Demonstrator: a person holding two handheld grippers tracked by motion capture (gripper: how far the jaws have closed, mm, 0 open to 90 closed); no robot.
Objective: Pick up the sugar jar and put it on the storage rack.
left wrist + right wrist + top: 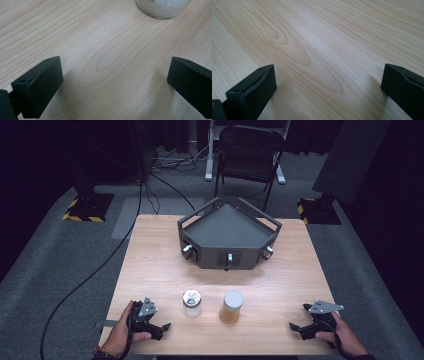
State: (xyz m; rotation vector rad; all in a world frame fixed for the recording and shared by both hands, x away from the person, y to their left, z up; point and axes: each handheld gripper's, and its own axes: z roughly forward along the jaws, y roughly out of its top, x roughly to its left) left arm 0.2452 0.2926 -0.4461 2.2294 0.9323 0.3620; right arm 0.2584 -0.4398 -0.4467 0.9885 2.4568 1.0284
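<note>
A small clear jar with a metal lid (192, 302) holding white grains stands on the wooden table (150, 260) near its front; its base (162, 8) shows at the top of the left gripper view. Beside it on the right stands a jar with a white lid (232, 306) and amber contents. My left gripper (159, 328) rests at the front left, open, pointing toward the metal-lidded jar, nothing between its jaws (115, 82). My right gripper (298, 328) lies at the front right, open over bare wood (328, 85).
A dark grey angular tray unit (227, 236) with knobs on its front faces sits at the back middle of the table. Beyond the table are a black chair (248, 155), floor cables and stands with hazard-striped bases.
</note>
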